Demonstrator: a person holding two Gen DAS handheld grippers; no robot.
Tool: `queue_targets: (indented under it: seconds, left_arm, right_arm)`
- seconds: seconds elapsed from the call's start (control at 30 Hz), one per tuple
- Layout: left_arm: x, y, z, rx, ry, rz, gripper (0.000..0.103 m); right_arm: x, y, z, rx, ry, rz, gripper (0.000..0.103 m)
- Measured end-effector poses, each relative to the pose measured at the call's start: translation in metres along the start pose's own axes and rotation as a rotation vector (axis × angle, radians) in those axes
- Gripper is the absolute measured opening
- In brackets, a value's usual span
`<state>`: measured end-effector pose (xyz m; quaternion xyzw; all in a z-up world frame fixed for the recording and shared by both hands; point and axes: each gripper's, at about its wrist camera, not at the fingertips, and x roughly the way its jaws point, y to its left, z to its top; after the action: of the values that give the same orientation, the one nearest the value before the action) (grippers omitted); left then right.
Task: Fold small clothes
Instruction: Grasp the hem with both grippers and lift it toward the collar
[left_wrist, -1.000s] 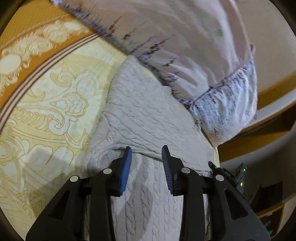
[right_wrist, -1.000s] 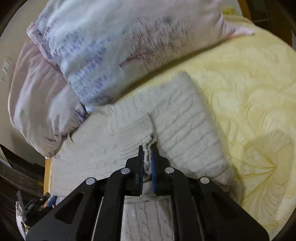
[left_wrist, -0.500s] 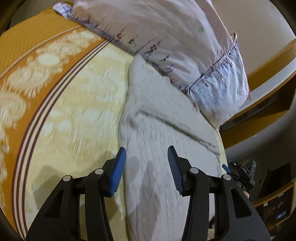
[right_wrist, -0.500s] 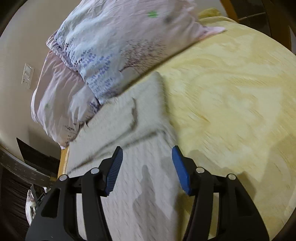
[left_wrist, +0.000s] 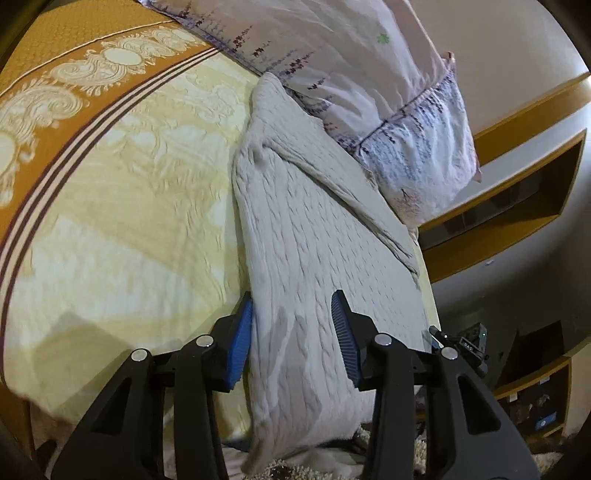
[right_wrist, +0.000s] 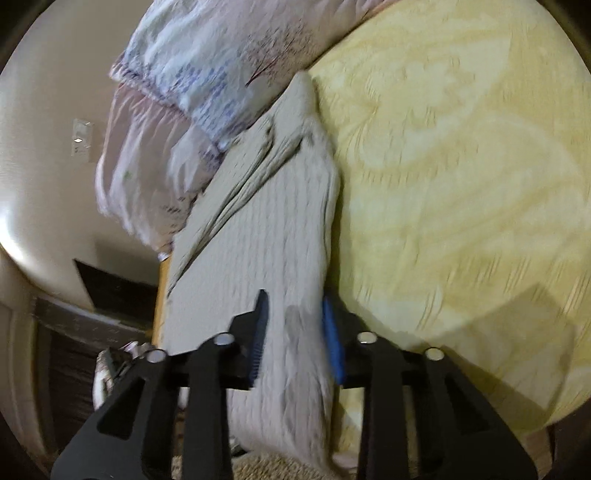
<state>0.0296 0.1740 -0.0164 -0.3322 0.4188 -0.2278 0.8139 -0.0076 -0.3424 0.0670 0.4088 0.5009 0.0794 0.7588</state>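
A light grey cable-knit garment (left_wrist: 317, 236) lies folded lengthwise on the yellow patterned bedspread (left_wrist: 140, 206), its near end hanging over the bed edge. My left gripper (left_wrist: 291, 325) is open and empty, its blue pads either side of the garment's near part, above it. In the right wrist view the same garment (right_wrist: 266, 236) runs away from my right gripper (right_wrist: 295, 321), which is open and empty over its near end. That view is blurred.
Printed pillows (left_wrist: 369, 81) lie against the garment's far end, and also show in the right wrist view (right_wrist: 207, 81). An orange border (left_wrist: 74, 74) edges the bedspread. A wooden shelf (left_wrist: 517, 192) and floor clutter lie beyond the bed edge.
The right gripper let go of the garment's edge and opened. Both grippers pulled back toward the bed edge, so more of the folded garment shows.
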Motion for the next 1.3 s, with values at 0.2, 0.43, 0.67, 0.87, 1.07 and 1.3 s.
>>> queue_targets:
  seconds: [0.2, 0.43, 0.67, 0.87, 1.07, 1.3]
  left_arm:
    - [-0.008, -0.007, -0.029, -0.009, 0.022, -0.078, 0.039]
    - [-0.010, -0.012, -0.055, -0.008, 0.077, -0.094, 0.038]
    - [-0.007, -0.015, -0.063, -0.001, 0.132, -0.078, 0.027]
    - [-0.004, -0.018, -0.063, 0.016, 0.143, -0.043, 0.008]
    - [-0.027, -0.032, -0.037, 0.091, 0.032, -0.034, 0.007]
    - [-0.045, -0.047, 0.015, 0.122, -0.134, -0.028, 0.006]
  right_arm:
    - [-0.003, 0.005, -0.027, -0.014, 0.059, 0.142, 0.022]
    - [0.000, 0.016, -0.054, -0.099, 0.126, 0.135, 0.022]
    - [-0.004, 0.022, -0.072, -0.149, 0.152, 0.098, 0.022]
    - [-0.002, 0.037, -0.077, -0.243, 0.114, 0.019, 0.008]
    - [-0.031, 0.074, -0.058, -0.405, -0.140, -0.028, 0.008]
    - [-0.043, 0.110, -0.035, -0.546, -0.424, -0.158, 0.007]
